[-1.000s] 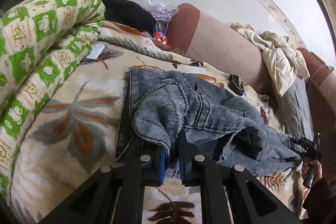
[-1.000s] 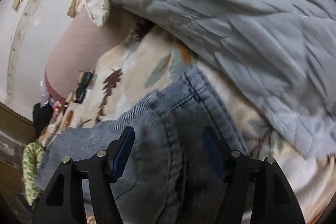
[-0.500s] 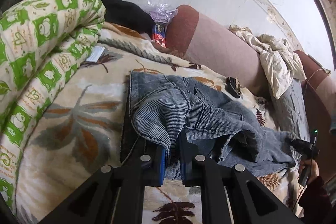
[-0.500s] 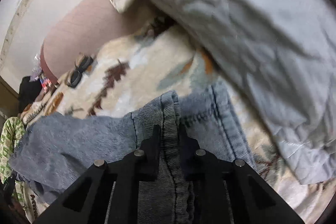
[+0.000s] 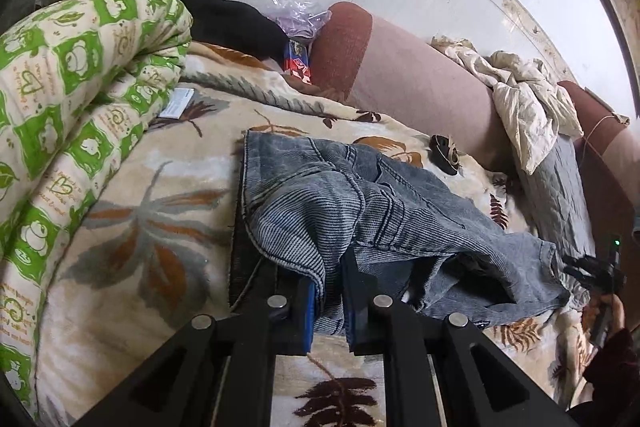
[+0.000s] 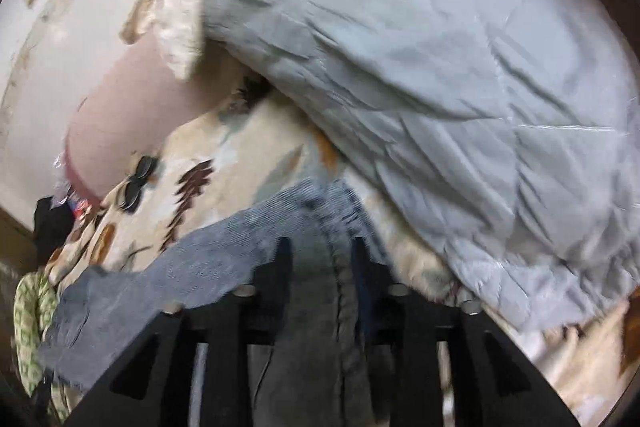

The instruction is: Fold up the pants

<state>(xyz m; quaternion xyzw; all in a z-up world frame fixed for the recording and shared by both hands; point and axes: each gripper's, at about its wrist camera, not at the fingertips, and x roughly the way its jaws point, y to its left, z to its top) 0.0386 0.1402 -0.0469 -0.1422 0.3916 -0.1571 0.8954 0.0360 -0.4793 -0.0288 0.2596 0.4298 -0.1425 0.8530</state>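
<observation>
Blue-grey denim pants (image 5: 360,203) lie crumpled on a leaf-patterned blanket (image 5: 152,219). My left gripper (image 5: 329,275) is shut on a bunched fold of the pants near the waist, at the bottom of the left wrist view. In the blurred right wrist view the other end of the pants (image 6: 248,239) shows, with a thick seam running between the fingers of my right gripper (image 6: 321,247). Its jaws are opening and stand clear of the seam on both sides. In the left wrist view the right gripper (image 5: 596,271) shows small at the far right, in a hand (image 5: 608,311).
A rolled green-patterned quilt (image 5: 72,99) lies along the left. A pink bolster (image 5: 420,83) with a cream cloth (image 5: 528,107) lines the wall. A grey quilt (image 6: 440,87) is heaped close beside the pants' end. A black hair clip (image 5: 444,155) lies on the blanket.
My right gripper closed on the pants' seam half a second ago and has since spread its fingers again, rising slightly. My left gripper has kept its grip without moving.
</observation>
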